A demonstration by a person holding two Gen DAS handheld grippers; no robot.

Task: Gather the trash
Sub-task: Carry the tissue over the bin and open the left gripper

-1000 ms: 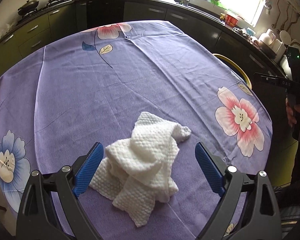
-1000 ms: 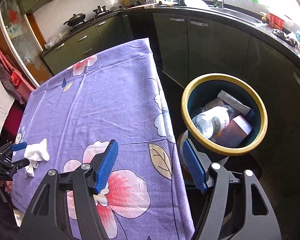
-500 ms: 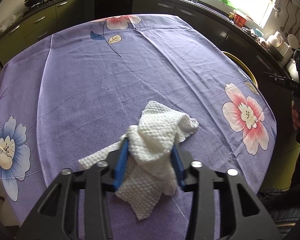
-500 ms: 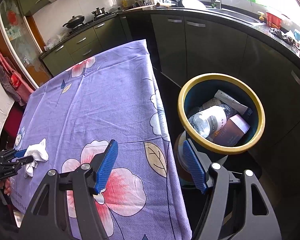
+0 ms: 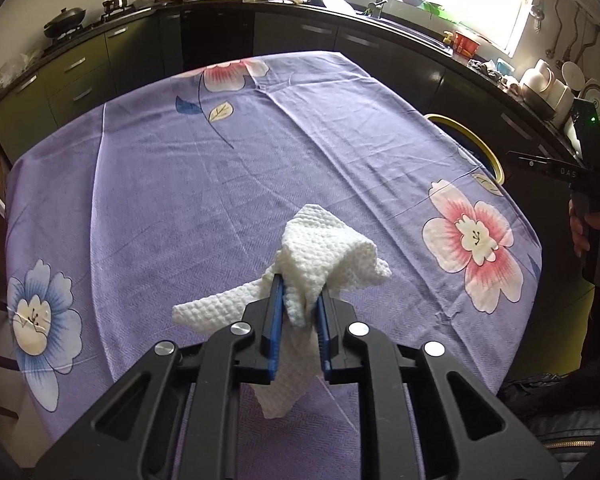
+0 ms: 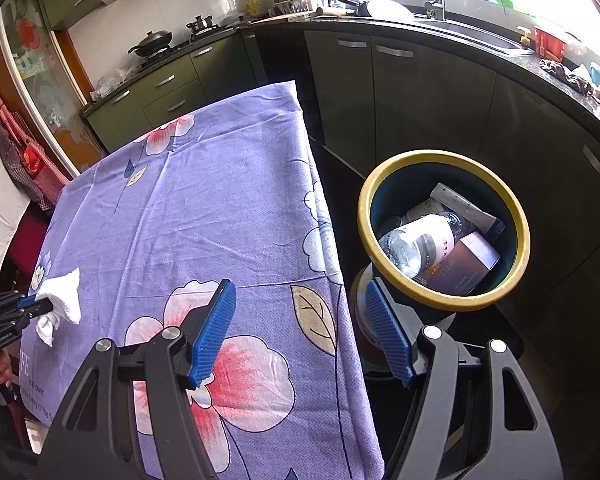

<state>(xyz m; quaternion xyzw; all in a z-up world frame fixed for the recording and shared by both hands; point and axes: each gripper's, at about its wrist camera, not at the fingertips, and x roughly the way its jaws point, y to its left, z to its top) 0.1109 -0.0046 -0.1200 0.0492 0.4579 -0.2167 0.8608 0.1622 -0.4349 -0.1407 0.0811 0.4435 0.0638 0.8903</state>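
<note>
Closest to the left wrist camera, the left gripper [image 5: 298,312] has just pinched its blue jaws together on a crumpled white paper towel [image 5: 324,252]. A second ago those jaws stood wide on either side of the towel as it lay on the cloth; now they are narrow, and the wad bunches up between the pads, with one flap sticking out to the left and another hanging below. That likely means the pick-up is made, and the carry to the bin is what remains.

The towel sits near the front edge of the bench [image 5: 148,200], which is covered in a purple floral tablecloth, otherwise bare.

In the right wrist view, the right gripper [image 6: 300,332] hovers over the bench's corner, its jaws fairly wide with nothing between them.

Beyond that corner, on the floor beside the bench, stands a yellow-rimmed trash bin [image 6: 512,264] already holding a plastic bottle [image 6: 416,244], a small box and wrappers. Dark kitchen cabinets and a sink run behind.
</note>
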